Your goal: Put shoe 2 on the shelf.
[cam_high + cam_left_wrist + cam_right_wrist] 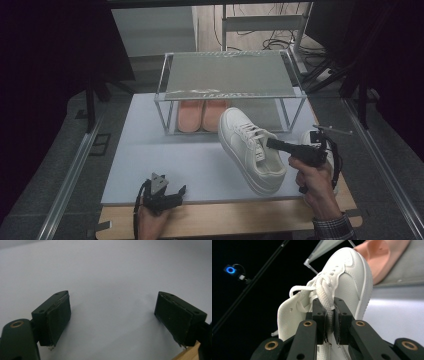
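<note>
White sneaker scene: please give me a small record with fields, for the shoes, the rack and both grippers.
held item: white sneaker, tilted, toe toward the rack
grip place: laces and tongue, pinched between the jaws
right gripper: shut on the sneaker
left gripper: open, nothing between the jaws, over the white board
second white sneaker: behind the right hand, mostly hidden
rack: clear two-level shelf at the far end of the board
lower shelf: pink shoes, side by side
</note>
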`<state>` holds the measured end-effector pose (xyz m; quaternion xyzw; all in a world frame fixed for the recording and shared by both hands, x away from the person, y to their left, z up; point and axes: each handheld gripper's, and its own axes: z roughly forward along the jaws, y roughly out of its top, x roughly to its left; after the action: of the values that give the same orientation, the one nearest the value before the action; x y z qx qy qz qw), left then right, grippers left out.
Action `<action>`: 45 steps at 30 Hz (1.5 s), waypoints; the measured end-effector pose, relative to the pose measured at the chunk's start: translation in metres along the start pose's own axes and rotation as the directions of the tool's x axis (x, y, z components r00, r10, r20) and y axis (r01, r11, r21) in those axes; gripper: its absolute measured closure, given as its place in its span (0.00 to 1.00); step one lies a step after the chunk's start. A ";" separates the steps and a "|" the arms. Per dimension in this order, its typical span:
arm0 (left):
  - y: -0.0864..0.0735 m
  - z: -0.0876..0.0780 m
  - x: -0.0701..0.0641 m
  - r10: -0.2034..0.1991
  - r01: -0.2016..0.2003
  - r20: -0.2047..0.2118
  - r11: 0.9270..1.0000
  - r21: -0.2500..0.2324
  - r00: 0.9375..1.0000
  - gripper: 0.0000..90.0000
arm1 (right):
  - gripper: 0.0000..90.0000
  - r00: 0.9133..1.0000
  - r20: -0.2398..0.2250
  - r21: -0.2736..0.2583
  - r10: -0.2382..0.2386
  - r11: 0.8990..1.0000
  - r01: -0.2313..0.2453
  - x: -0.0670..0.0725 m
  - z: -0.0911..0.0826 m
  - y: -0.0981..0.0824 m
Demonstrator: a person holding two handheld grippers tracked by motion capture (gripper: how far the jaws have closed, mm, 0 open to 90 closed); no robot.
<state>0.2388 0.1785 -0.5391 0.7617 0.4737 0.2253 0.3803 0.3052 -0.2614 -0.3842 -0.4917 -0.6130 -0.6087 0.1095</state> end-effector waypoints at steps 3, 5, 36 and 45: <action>0.000 0.000 0.000 0.000 0.000 0.001 1.000 0.001 1.000 0.15 | 0.91 1.000 -0.011 -0.003 -0.004 1.000 0.004 0.005 0.002 0.006; 0.000 0.000 0.000 0.000 0.000 0.001 1.000 0.000 1.000 0.15 | 0.90 1.000 -0.014 -0.007 -0.010 1.000 0.010 0.010 0.003 0.010; 0.000 0.000 0.000 -0.002 0.002 0.002 1.000 0.000 1.000 0.15 | 0.90 0.998 -0.031 -0.118 0.048 0.992 -0.051 0.034 0.063 0.085; 0.000 0.000 0.000 0.001 -0.001 0.003 1.000 0.002 1.000 0.15 | 0.90 0.997 0.009 -0.142 0.081 0.987 -0.078 0.030 0.086 0.102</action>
<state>0.2389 0.1787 -0.5389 0.7625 0.4731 0.2240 0.3803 0.4051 -0.1966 -0.3175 -0.5268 -0.5489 -0.6422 0.0938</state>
